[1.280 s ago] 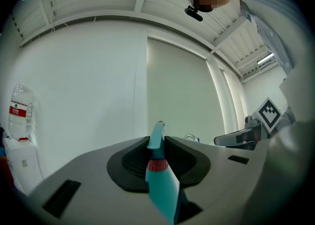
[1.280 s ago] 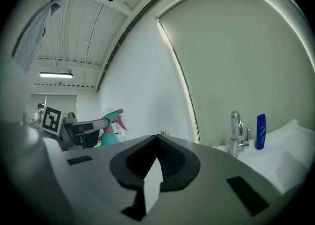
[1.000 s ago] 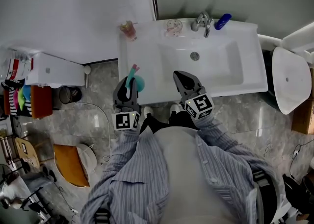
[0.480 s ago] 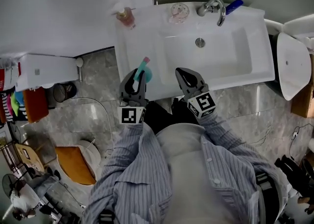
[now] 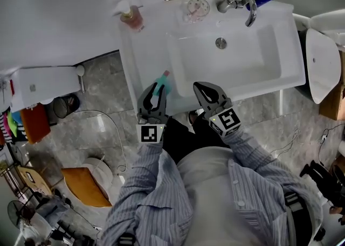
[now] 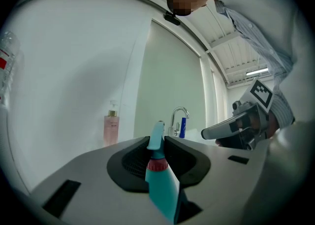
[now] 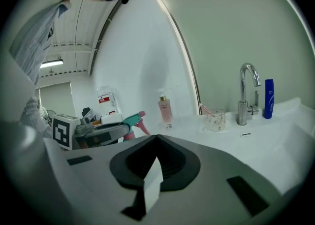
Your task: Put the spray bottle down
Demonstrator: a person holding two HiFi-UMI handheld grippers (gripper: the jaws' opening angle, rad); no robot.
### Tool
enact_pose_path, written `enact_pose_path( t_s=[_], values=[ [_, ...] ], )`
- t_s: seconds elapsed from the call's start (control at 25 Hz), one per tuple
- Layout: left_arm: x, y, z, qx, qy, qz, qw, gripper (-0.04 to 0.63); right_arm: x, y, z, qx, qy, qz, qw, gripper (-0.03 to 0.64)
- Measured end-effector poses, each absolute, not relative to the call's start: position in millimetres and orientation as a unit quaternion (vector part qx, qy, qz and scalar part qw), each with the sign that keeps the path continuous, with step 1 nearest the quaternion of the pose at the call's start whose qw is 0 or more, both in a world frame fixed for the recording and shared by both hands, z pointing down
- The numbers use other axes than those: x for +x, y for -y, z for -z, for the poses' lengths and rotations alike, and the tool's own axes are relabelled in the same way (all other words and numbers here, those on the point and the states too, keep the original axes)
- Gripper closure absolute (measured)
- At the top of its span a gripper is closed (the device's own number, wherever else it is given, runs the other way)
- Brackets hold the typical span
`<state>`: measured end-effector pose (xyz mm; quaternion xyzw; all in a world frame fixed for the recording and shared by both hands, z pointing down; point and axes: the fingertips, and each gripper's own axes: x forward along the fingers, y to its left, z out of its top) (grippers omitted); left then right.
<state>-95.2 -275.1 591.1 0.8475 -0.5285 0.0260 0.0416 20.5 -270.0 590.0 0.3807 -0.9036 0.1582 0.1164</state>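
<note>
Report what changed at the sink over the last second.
The left gripper carried the spray bottle slightly rightward over the sink counter at its front edge. The bottle is still clamped and not yet set down. The right gripper stayed shut and empty beside it; the pink bottle and faucet are unmoved.

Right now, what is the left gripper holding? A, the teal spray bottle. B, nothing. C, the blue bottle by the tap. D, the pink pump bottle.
A: in the left gripper view the left gripper has its jaws closed on the teal spray bottle, whose pink collar and nozzle stick up between them.
</note>
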Motion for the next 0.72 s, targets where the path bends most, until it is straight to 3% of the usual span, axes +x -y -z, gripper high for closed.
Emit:
enact_pose_path(
  t_s=[0.12, 0.44, 0.72],
  values=[
    [-90, 268, -602, 0.86, 0.503, -0.082, 0.003, 0.512, 21, 267, -596, 0.375, 0.905, -0.161, 0.123, 0.601],
    [-90, 258, -601, 0.847, 0.527, -0.062, 0.043, 0.52, 18, 260, -586, 0.362, 0.912, -0.153, 0.122, 0.601],
    [-91, 254, -595, 0.844, 0.531, -0.065, 0.033, 0.502, 21, 259, -574, 0.359, 0.915, -0.142, 0.116, 0.601]
  ],
)
